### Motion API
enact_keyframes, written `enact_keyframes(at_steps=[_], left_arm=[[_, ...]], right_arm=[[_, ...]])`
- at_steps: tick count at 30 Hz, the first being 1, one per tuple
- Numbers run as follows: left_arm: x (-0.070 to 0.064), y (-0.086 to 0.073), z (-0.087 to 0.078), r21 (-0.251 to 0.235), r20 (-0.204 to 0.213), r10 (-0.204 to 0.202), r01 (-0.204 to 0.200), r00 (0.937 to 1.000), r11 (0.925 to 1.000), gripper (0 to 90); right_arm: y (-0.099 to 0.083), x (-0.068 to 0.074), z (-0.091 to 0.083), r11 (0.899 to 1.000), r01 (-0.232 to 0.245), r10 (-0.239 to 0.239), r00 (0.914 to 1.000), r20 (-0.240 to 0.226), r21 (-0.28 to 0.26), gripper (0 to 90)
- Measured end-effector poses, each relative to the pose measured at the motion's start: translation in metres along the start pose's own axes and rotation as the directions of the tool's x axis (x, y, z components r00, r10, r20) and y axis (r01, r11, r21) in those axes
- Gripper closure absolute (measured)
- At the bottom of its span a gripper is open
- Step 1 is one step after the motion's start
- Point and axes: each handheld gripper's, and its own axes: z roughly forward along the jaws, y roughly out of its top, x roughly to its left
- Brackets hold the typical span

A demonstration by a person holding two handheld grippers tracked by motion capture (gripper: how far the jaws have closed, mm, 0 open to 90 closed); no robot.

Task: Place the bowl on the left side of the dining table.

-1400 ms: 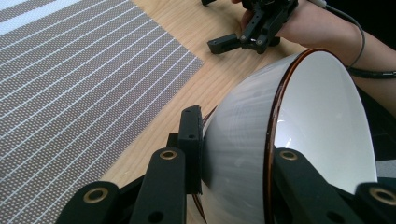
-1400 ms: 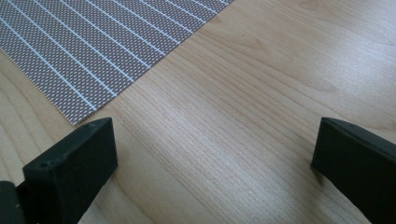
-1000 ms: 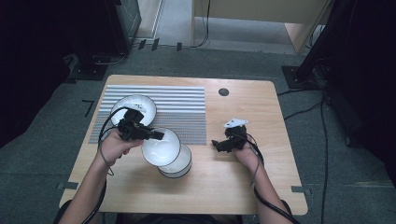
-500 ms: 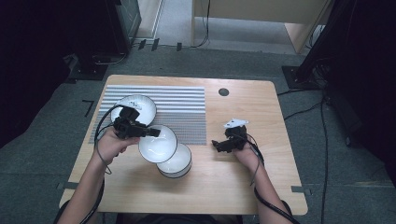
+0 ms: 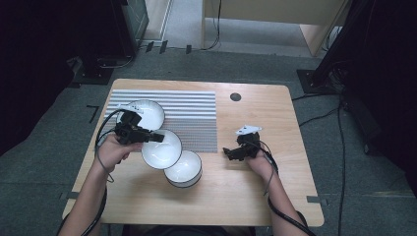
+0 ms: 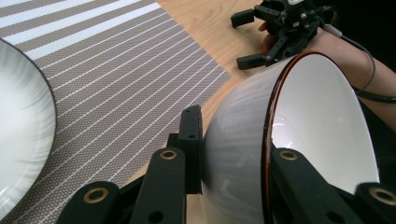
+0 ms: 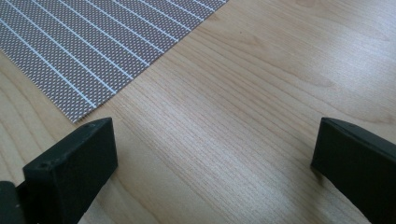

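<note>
**High view: bowl lifted by left gripper, heading for the mat**

High view notes. 3 white bowls on the table (image 5: 295, 196). Left gripper (image 5: 156, 138) is clamped on the rim of the held bowl (image 5: 162, 150), 1 jaw inside, 1 outside; left gripper view confirms the pinch on the dark-edged rim (image 6: 267, 140), bowl tipped on its side. Held bowl sits at 10 o'clock of the near bowl (image 5: 183, 168) and overlaps its edge; cannot tell if they touch. Far bowl (image 5: 145, 113) rests on the striped mat (image 5: 192, 115), at 11 o'clock of the held one.

Right gripper (image 5: 230, 152) idles at 3 o'clock of the bowls, jaws wide apart over bare wood, holding nothing; right gripper view shows the mat corner (image 7: 74, 112) at 10 o'clock.

Judgement: step in hand looks like carrying the held bowl to the mat.
- Level the bowl before lowering; a rim pinch lets it swing.
- Clear the near bowl first, then travel toward 12 o'clock.
- Set down apart from the far bowl, foot flat, then release.
</note>
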Motion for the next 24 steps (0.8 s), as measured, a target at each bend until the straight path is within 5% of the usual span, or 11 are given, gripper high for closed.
enact_keyframes(at_steps=[20,24], left_arm=[[0.020,-0.007,-0.006,0.003,-0.024,-0.041,0.041,0.9989,0.9991,74.2],[0.027,-0.010,-0.006,0.003,0.007,-0.050,0.050,0.9987,0.9988,73.9]], right_arm=[[0.000,0.000,0.000,1.000,0.000,0.000,1.0000,0.000,0.000,0.0],[0.000,0.000,0.000,1.000,-0.001,0.001,1.0000,0.000,0.000,0.0]])
